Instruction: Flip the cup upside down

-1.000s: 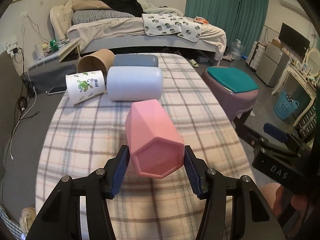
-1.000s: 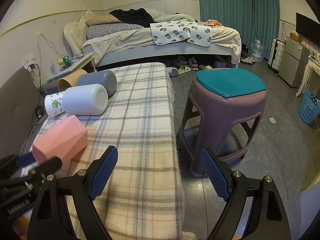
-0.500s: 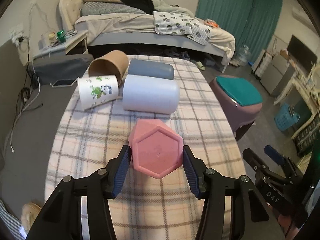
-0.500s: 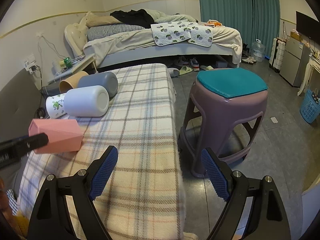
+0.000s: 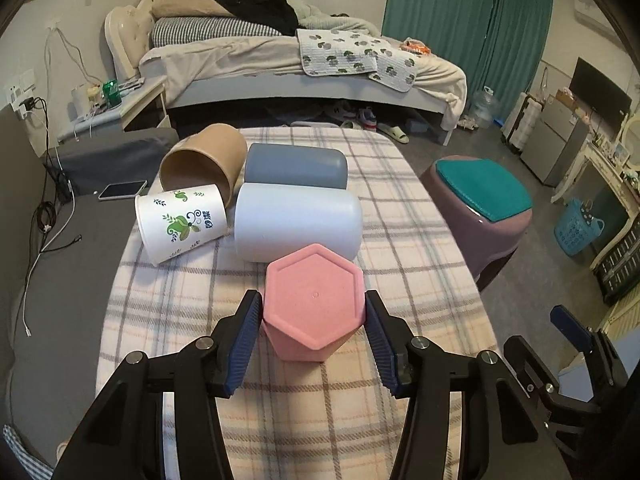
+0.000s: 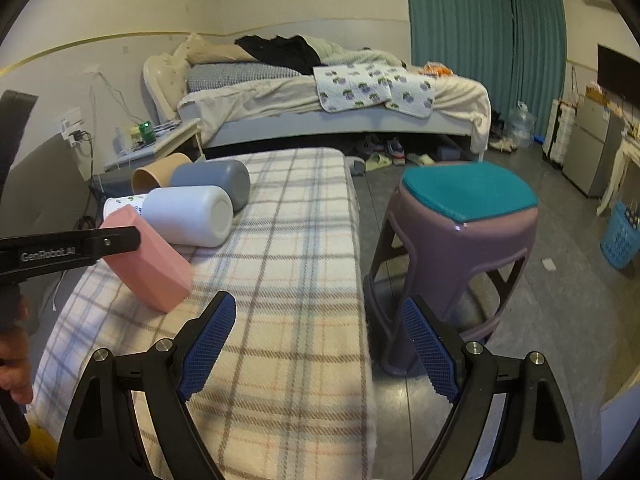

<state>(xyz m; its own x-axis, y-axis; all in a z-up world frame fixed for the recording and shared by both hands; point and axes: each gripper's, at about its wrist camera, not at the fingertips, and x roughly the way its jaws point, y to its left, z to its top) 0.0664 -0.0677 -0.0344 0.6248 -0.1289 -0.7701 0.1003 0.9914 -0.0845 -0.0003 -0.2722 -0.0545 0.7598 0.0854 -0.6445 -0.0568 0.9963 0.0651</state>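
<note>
A pink hexagonal cup is held between the blue pads of my left gripper, which is shut on it. Its flat base faces the left wrist camera. In the right wrist view the cup is tilted, its lower end close to or on the plaid cloth; I cannot tell which. The left gripper's finger crosses in front of it. My right gripper is open and empty, over the cloth's right edge.
Several cups lie on their sides behind the pink one: a white cup, a grey cup, a printed paper cup and a brown cup. A purple stool stands right of the table. A bed fills the back.
The left gripper has turned the pink cup from lying along the view to base-up and tilted, lowering it toward the cloth. The right gripper has stayed open, nearly still.
</note>
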